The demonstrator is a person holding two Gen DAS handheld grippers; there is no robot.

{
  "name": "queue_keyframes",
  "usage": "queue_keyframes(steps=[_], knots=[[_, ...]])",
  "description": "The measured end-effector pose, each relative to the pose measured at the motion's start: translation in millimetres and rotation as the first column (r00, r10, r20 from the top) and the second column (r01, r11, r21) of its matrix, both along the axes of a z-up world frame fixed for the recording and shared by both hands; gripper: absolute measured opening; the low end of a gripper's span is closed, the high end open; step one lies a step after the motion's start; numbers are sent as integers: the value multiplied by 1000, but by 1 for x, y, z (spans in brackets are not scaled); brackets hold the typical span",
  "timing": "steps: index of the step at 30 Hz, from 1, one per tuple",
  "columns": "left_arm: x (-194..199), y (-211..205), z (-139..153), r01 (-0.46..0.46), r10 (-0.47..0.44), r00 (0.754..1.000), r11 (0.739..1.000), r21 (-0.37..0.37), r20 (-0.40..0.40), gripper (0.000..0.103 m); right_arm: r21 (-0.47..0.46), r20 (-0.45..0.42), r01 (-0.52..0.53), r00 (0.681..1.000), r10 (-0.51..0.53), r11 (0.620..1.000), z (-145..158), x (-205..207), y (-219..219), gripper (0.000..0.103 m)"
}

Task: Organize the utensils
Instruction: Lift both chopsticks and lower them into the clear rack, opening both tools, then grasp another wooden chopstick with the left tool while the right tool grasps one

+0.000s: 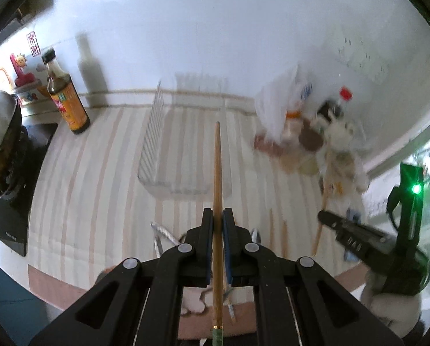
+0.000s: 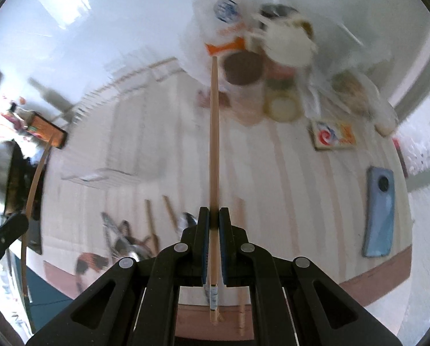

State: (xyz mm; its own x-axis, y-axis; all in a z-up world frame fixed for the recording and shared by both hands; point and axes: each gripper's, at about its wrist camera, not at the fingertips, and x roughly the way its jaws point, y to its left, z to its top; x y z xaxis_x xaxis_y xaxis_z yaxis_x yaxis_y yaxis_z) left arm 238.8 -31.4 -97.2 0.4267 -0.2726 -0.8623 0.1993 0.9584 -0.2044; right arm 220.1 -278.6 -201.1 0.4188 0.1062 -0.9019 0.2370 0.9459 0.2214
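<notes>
1. Left gripper [image 1: 218,216] is clamped on a darker chopstick [image 1: 217,173] that points toward the wire rack [image 1: 157,132] on the striped tablecloth [image 1: 99,173].
2. Right gripper [image 2: 211,216] pinches a paler chopstick [image 2: 214,132] above the cloth.
3. More loose chopsticks [image 2: 150,219] lie just beside blurred utensils [image 2: 119,230].

Nothing here reads clearly: the red seal-style sign [image 1: 32,43] on the white wall and the dark brown sauce bottle's red-yellow label [image 1: 62,104] are too blurred.
</notes>
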Motion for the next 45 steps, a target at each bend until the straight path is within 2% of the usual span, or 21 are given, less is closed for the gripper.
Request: queue_keyframes(steps=[5, 8, 16, 21, 24, 25, 26, 27, 28, 30, 32, 34, 36, 37, 41, 45], knots=[[47, 16, 16, -61, 62, 997, 998, -27, 39, 4, 52, 46, -52, 998, 50, 997, 21, 38, 30, 6], [86, 24, 13, -89, 89, 996, 995, -40, 21, 4, 80, 49, -83, 996, 80, 993, 24, 68, 49, 7], [180, 43, -31, -143, 138, 986, 989, -43, -89, 4, 95, -15, -126, 992, 128, 987, 6, 165, 95, 6], [207, 46, -60, -119, 113, 979, 992, -29, -168, 5, 80, -54, -139, 988, 144, 987, -13, 206, 111, 7], [207, 47, -61, -109, 102, 977, 994, -30, -186, 8, 65, -71, -141, 987, 145, 988, -18, 218, 116, 9], [205, 48, -60, -108, 105, 979, 994, -7, -177, 10, 70, -76, -150, 985, 155, 986, -19, 220, 117, 16], [202, 49, -58, -109, 110, 980, 994, 18, -165, 15, 87, -84, -150, 984, 157, 985, -19, 221, 116, 31], [201, 49, -54, -113, 116, 982, 993, 33, -151, 23, 91, -82, -141, 986, 148, 986, -18, 219, 114, 38], [196, 53, -50, -122, 128, 984, 991, 58, -123, 30, 92, -76, -136, 987, 143, 986, -16, 218, 113, 41], [189, 58, -44, -143, 152, 985, 984, 105, -76, 61, 79, -63, -127, 989, 132, 989, -11, 213, 107, 42], [178, 66, -37, -173, 178, 984, 972, 156, -16, 74, 55, -40, -119, 992, 121, 991, -4, 202, 103, 47], [164, 73, -33, -201, 199, 979, 961, 189, 30, 79, 26, -19, -100, 995, 100, 995, 4, 188, 96, 51], [154, 80, -33, -216, 210, 976, 956, 199, 49, 100, 7, 5, -74, 997, 74, 997, 10, 171, 88, 57], [147, 84, -34, -222, 215, 975, 954, 200, 54, 103, -2, 14, -66, 998, 67, 998, 10, 162, 84, 59], [115, 100, -52, -226, 225, 974, 945, 235, 30, 103, -36, 47, -35, 998, 37, 999, 4, 118, 71, 65], [80, 109, -88, -201, 224, 973, 937, 287, -49, 103, -37, 2, -4, 1000, 4, 999, -17, 78, 54, 65]])
